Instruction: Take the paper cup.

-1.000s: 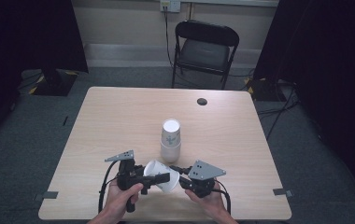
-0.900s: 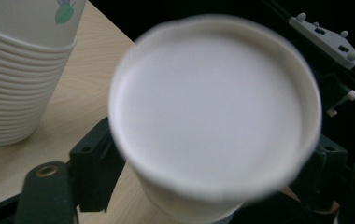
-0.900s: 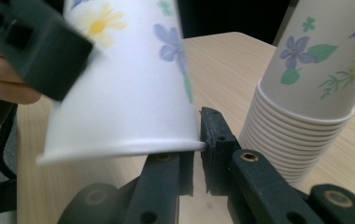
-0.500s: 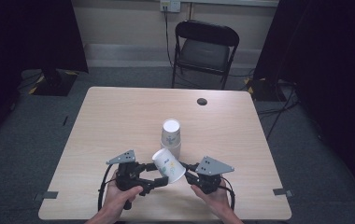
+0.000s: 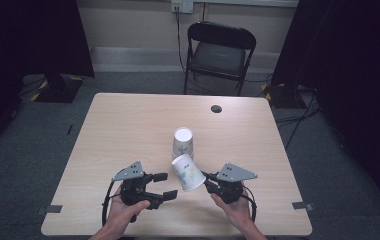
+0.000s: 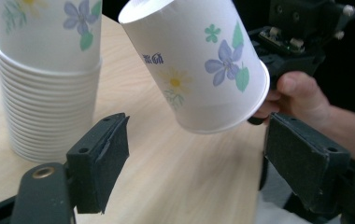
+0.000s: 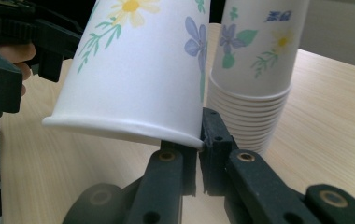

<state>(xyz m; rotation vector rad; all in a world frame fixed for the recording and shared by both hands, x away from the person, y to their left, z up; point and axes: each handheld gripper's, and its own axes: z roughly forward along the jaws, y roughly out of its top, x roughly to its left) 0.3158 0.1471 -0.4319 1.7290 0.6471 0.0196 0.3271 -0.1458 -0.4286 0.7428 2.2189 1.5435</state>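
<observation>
Jaws of the right gripper (image 5: 209,181) are clamped on a tilted cup's (image 5: 188,172) rim at 6 o'clock from the stack (image 5: 183,143); the left gripper (image 5: 164,186) is spread wide, empty, over the bench (image 5: 118,130).

Tilted paper cup (image 6: 199,65) beside cup stack (image 6: 45,79)

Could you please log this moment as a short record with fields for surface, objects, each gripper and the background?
surface: wooden table
stack: upside-down nested floral paper cups, standing mid-table
single cup: floral paper cup, tilted, held off the table, clear of the stack
right gripper: shut on the single cup's rim
left gripper: open, holding nothing, beside the cup
background: black folding chair beyond the table
</observation>
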